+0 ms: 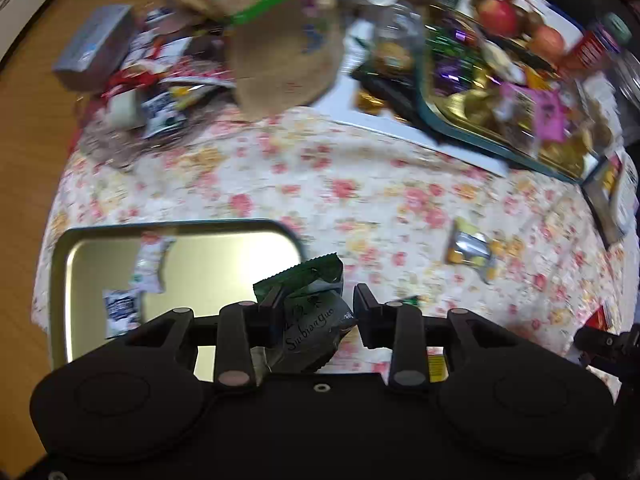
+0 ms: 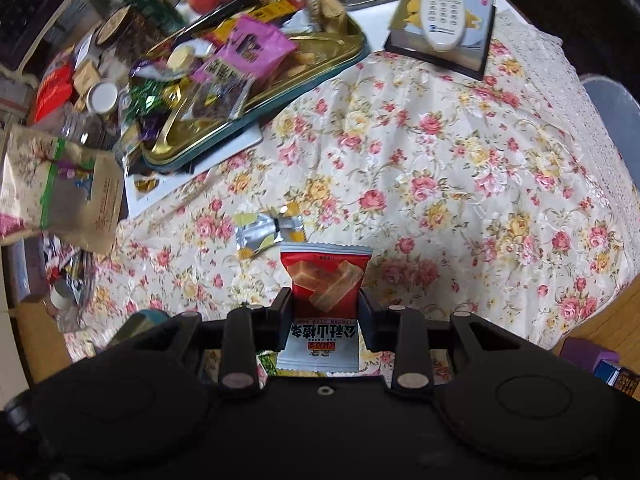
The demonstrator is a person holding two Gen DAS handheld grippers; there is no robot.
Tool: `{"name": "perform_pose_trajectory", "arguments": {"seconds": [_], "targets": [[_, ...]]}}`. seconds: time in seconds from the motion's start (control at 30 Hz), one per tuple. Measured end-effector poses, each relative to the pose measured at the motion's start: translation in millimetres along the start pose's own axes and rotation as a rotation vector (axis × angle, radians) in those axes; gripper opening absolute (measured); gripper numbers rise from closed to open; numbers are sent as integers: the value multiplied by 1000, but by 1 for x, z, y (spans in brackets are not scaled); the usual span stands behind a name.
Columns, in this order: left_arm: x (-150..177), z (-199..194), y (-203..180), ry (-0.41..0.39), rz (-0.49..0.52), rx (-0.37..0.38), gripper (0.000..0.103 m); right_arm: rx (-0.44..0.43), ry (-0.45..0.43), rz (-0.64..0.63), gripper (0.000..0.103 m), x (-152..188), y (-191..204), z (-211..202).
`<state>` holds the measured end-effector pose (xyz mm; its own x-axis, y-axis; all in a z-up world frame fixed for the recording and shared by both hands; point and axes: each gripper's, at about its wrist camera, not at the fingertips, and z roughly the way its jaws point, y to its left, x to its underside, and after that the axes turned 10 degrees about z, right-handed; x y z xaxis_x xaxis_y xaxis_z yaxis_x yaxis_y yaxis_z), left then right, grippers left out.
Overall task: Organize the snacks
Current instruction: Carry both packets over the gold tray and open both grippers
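Snacks are being gathered two at once: a dark green packet [image 1: 308, 316] is sitting between the left claw [image 1: 316, 304]'s parted jaws, apparently released beside the gold tray [image 1: 60, 256] to its left, while the right claw [image 2: 325, 307] is clenching a red biscuit packet [image 2: 325, 292] above the floral desk [image 2: 460, 184], likely tray-bound.

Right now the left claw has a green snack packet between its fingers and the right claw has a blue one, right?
Not quite. The left claw does have the green snack packet between its fingers, but the packet in the right claw is red and white, not blue. The right wrist view shows this red snack packet between the fingers, printed with pictures of pale bars.
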<state>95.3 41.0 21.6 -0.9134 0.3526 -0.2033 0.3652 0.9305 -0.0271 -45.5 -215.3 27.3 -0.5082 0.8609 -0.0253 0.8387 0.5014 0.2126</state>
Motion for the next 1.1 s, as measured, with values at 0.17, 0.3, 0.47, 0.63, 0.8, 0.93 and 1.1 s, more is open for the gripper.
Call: {"name": "perform_pose_trajectory", "arguments": {"seconds": [0.17, 0.3, 0.47, 0.63, 0.8, 0.93, 1.1], "targets": [[12, -9, 59, -43, -61, -56, 44, 42, 16, -109, 36, 22, 32, 19], [21, -7, 100, -36, -132, -52, 44, 47, 50, -184, 36, 40, 57, 34], [34, -7, 130, -39, -175, -96, 44, 16, 59, -270, 36, 67, 91, 38], [43, -10, 139, -51, -137, -56, 46, -57, 46, -381, 36, 96, 120, 31], [49, -13, 154, -63, -165, -30, 45, -117, 46, -489, 36, 123, 137, 29], [51, -13, 165, -59, -211, -18, 45, -138, 54, -559, 36, 144, 146, 33], [51, -9, 163, -39, -204, 9, 45, -161, 75, -620, 37, 160, 153, 35]]}}
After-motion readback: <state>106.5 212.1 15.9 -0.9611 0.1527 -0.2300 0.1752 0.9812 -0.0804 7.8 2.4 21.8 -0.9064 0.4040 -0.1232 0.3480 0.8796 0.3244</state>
